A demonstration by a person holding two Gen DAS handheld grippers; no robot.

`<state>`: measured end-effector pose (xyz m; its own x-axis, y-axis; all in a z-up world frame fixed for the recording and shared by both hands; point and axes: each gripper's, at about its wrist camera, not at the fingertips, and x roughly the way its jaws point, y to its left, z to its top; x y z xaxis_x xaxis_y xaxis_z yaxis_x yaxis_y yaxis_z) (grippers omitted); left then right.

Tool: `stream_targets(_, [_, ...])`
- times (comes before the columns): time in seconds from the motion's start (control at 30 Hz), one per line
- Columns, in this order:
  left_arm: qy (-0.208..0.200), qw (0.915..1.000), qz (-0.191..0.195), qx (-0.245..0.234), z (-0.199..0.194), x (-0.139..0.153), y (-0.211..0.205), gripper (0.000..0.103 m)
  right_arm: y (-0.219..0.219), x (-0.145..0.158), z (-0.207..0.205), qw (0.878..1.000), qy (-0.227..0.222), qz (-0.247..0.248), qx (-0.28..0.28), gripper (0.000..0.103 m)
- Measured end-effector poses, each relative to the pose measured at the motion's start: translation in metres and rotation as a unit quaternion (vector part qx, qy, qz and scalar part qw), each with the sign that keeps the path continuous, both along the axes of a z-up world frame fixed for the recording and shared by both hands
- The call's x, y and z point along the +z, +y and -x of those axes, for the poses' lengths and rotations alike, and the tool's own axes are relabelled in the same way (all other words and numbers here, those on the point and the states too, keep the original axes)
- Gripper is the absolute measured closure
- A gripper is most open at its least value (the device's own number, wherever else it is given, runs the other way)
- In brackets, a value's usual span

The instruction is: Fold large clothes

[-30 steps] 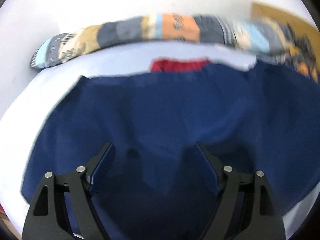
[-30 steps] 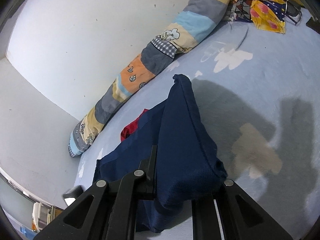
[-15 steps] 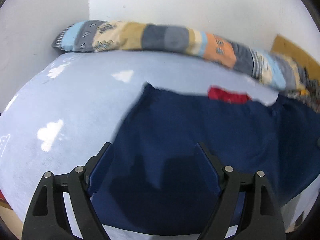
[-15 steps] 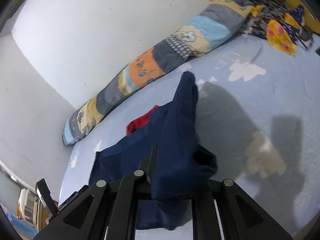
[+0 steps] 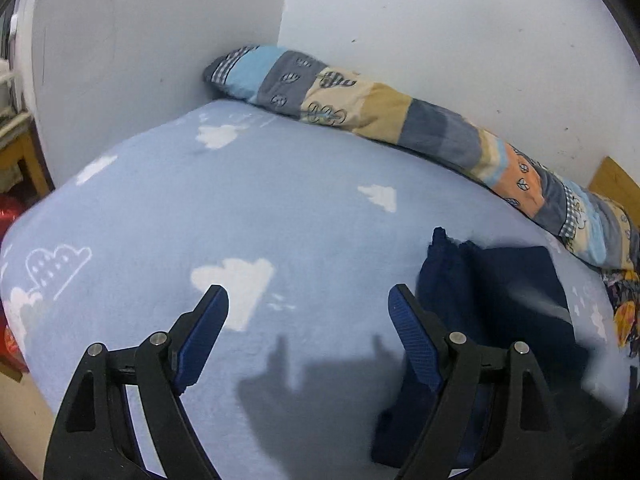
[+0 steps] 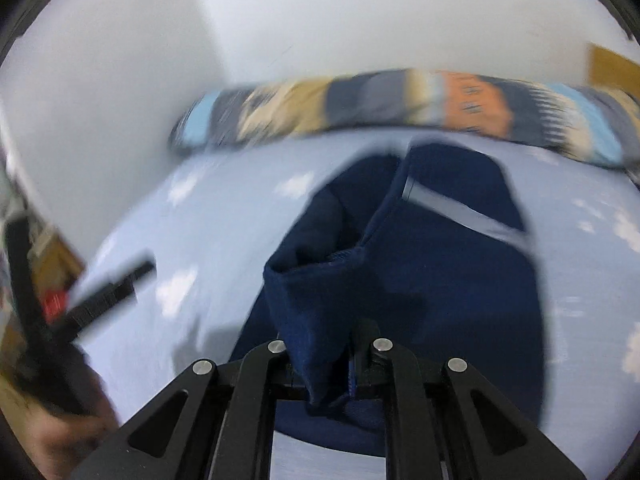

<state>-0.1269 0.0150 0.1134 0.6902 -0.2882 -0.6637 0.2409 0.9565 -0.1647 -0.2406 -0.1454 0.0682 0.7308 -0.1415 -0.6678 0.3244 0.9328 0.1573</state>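
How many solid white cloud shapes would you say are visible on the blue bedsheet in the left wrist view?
About 5 clear ones: near the bolster end, at the left edge, mid-bed, between the open left gripper's fingers, far left. The navy garment may hide others.

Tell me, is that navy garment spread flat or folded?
Partly folded: the garment lies doubled on the bed, one edge pinched in the right gripper.

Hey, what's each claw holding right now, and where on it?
Right claw pinches the navy garment at a bunched hem edge. Left claw is open, holding nothing.
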Motion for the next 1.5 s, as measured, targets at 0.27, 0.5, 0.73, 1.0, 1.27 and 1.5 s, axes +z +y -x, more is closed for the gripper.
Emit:
stream_targets(0.27, [0.020, 0.9997, 0.010, -0.013, -0.008, -0.004, 0.011, 0.020, 0.027, -0.038, -0.017, 0.999, 0.034, 0.037, 0.013, 0.092])
stream_targets(0.5, [0.015, 0.9996, 0.020, -0.007, -0.008, -0.001, 0.014, 0.020, 0.062, -0.039, -0.019, 0.995, 0.025, 0.073, 0.064, 0.092])
stream_targets(0.73, [0.033, 0.9992, 0.015, -0.016, -0.011, -0.007, 0.016, 0.020, 0.068, -0.075, -0.023, 0.990, 0.077, 0.082, 0.087, 0.069])
stream_targets(1.0, [0.016, 0.9962, 0.032, -0.080, 0.006, 0.002, -0.011, 0.020, 0.046, -0.007, 0.047, 0.991, -0.005, -0.017, 0.130, 0.062])
stream_targets(1.27, [0.014, 0.9788, 0.015, -0.204, 0.042, -0.001, -0.069, 0.020, -0.093, 0.001, 0.123, 0.996, -0.023, -0.051, -0.076, 0.081])
stream_targets(1.5, [0.044, 0.9706, -0.028, -0.235, 0.056, -0.026, -0.112, 0.020, -0.079, -0.031, 0.119, 0.996, -0.014, -0.071, -0.043, 0.085])
